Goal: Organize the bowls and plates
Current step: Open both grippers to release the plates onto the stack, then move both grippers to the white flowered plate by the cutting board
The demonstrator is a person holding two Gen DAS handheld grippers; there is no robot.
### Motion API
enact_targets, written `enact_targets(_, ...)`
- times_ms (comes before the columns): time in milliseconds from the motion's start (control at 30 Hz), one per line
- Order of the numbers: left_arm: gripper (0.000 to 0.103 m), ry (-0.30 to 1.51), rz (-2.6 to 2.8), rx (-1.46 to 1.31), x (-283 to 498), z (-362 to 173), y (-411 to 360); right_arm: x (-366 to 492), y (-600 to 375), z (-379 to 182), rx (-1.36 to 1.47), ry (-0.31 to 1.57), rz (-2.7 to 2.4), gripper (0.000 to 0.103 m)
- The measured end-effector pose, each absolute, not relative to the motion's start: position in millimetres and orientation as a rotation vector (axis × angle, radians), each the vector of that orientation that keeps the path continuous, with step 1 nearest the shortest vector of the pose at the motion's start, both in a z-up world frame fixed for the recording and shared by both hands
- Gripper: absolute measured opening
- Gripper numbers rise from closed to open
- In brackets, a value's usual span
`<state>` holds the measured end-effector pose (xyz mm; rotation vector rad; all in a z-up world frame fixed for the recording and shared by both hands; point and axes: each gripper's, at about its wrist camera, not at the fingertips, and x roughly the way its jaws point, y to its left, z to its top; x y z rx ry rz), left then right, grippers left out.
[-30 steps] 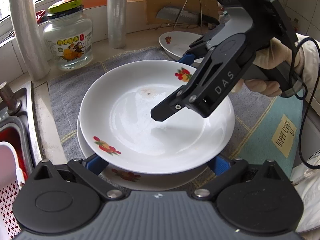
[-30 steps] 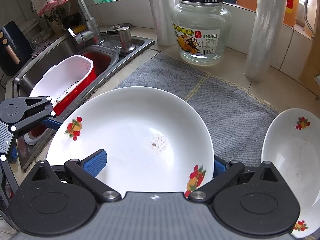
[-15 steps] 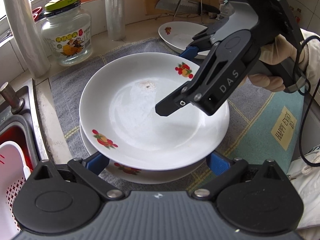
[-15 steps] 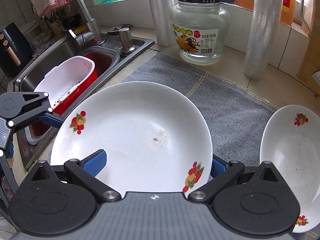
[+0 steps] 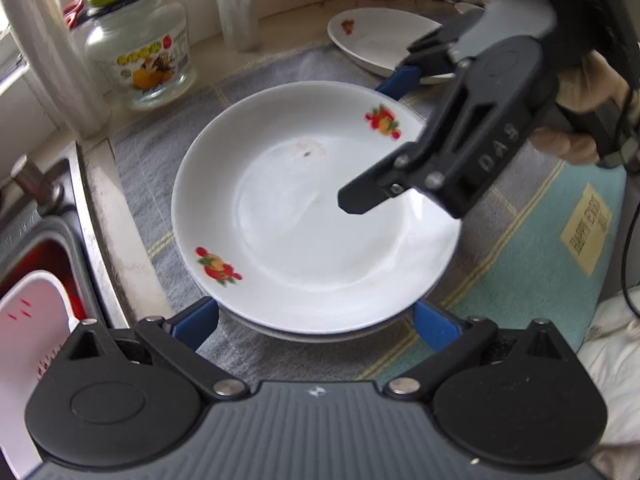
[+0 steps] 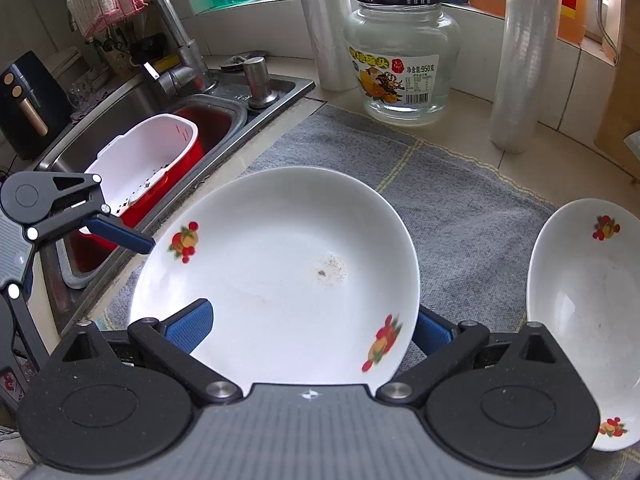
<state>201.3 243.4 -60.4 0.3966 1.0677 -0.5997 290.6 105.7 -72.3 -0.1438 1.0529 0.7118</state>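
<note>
Grey mat (image 6: 448, 200): stacked plates (image 5: 312, 216), lower one mostly hidden; both tongs spread wide.

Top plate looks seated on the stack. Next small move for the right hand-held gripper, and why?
Probably back the right hand-held gripper off toward the bowl. Its jaws are open around the top plate, which sits nested on the lower plate, and the bowl lies apart on the grey mat.
</note>
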Motion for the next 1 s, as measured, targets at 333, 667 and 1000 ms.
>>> enact_targets(333,0.102,0.907,-0.579,0.284,168.8,-58.1,263.7,273.1,97.8,-58.7,-0.153,0.989,0.688,0.103)
enact_targets(667,0.102,0.655,-0.515,0.165,149.1,-39.3,265.4,246.7,82.8,-44.9,-0.213,0.882,0.564,0.103)
enact_targets(1000,0.102,0.574,-0.566,0.191,145.2,-30.3,236.1,220.0,40.1,-28.2,-0.248,0.804,0.337,0.103)
